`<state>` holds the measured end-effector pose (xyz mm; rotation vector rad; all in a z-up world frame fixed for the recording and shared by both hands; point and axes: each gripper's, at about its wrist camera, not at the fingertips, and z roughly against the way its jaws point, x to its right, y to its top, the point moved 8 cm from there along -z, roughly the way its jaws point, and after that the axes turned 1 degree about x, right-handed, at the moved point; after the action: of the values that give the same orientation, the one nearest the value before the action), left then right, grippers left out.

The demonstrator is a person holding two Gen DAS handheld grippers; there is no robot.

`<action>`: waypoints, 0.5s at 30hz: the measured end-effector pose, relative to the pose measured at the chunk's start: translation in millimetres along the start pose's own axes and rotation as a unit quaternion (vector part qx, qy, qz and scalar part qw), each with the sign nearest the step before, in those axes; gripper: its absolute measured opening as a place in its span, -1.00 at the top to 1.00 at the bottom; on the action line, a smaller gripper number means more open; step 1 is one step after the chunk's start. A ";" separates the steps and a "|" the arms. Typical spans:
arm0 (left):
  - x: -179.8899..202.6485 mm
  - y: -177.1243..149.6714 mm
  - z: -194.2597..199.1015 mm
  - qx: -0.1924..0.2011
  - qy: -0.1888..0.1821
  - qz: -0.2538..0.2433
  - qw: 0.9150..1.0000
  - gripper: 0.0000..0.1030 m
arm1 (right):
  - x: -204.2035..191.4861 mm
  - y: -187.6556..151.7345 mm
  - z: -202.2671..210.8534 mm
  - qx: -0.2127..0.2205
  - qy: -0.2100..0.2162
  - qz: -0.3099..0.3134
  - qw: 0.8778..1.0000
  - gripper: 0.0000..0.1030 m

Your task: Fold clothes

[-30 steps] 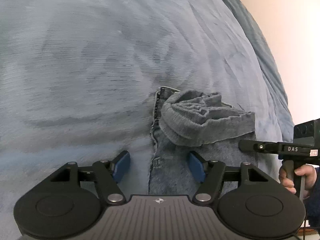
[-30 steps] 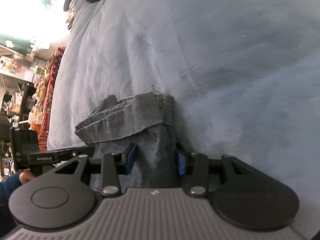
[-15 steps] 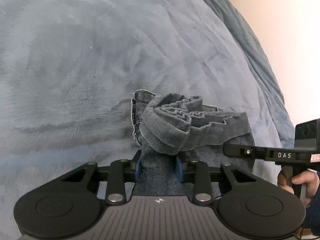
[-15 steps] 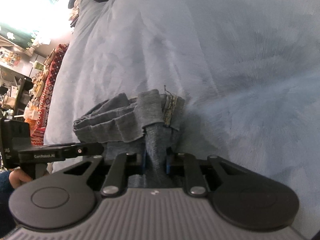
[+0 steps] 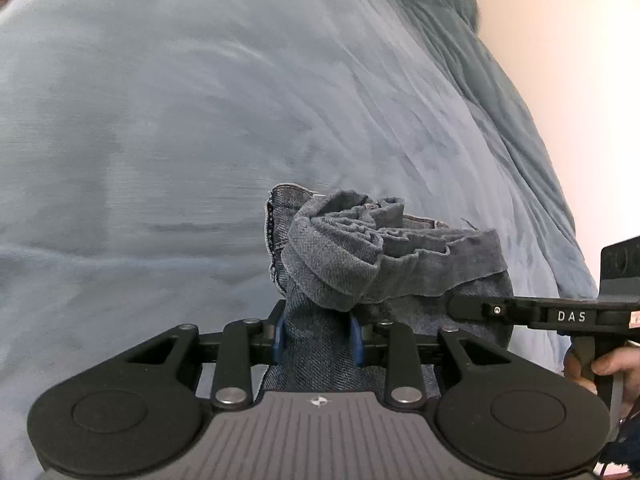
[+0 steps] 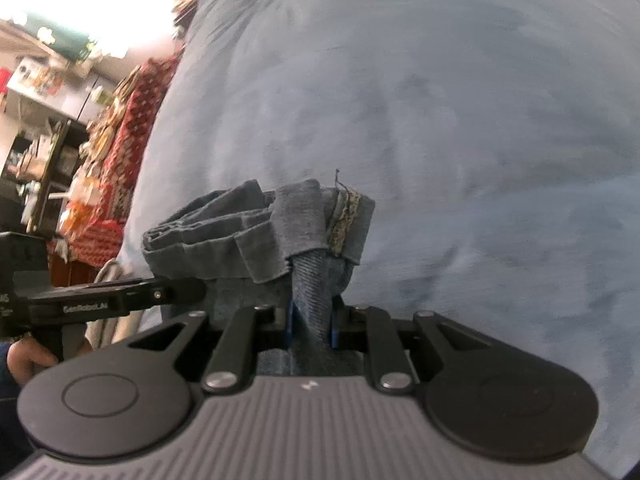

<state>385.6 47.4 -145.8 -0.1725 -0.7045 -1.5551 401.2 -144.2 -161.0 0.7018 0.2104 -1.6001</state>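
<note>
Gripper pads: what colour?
Blue pads pinching the jeans; clearest in the left wrist view.

Bed covered by a plush, light grey-blue velvety blanket (image 5: 200, 120), nap brushed in streaks and swirls; fills both views (image 6: 460, 120). A darker teal, rumpled quilt (image 5: 500, 80) runs along its far edge by the pale wall. A bunched blue denim garment (image 5: 360, 248) sits over the blanket; whether it touches it cannot be told.

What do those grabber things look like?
Each gripper, left and right, is black with round discs, silver bolts, a ribbed grey top and blue finger pads. One has white letters on its side. The person wears a dark sleeve.
</note>
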 end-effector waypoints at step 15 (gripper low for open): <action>-150.1 -42.5 255.1 0.086 0.131 0.112 0.981 0.45 | -292.0 -50.7 -37.1 -0.099 0.110 0.124 0.981 0.68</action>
<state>288.4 306.9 -33.4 0.0791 -0.5855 -1.2662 364.4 128.0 -43.7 0.7199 0.4223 -1.2439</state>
